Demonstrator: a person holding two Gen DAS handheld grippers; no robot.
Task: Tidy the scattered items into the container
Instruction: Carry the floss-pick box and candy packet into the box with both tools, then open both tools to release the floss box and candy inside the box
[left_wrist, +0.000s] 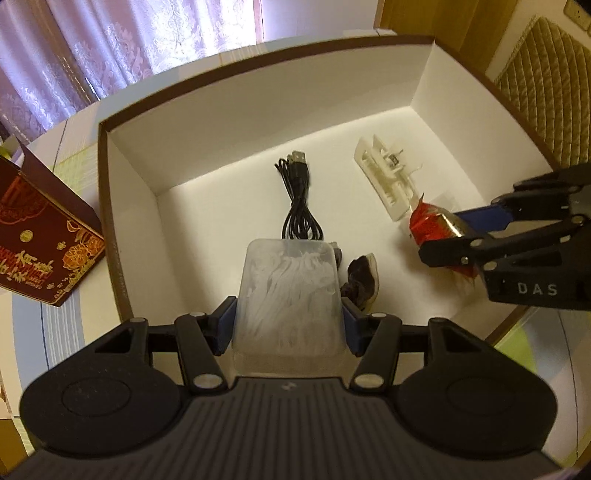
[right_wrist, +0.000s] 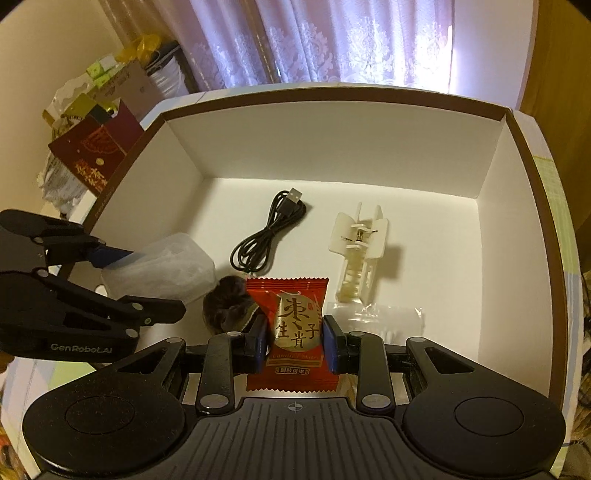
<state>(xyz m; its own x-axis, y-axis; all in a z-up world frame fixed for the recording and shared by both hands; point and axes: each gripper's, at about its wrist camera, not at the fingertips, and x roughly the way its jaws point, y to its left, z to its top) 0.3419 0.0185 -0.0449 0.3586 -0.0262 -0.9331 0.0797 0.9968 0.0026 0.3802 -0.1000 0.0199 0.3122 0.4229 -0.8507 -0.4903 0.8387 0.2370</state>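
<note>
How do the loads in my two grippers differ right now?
The left gripper clamps a frosted translucent plastic case, rigid and rounded; the right gripper clamps a flat red-and-gold candy packet with printed characters. The case spreads the left fingers wide and looks bulkier; the packet sits in a narrower gap. Both are held over the open white box, not yet released.

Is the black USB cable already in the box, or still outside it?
In. The black USB cable lies coiled on the white floor of the box, beside the white clip, touched by neither gripper.
</note>
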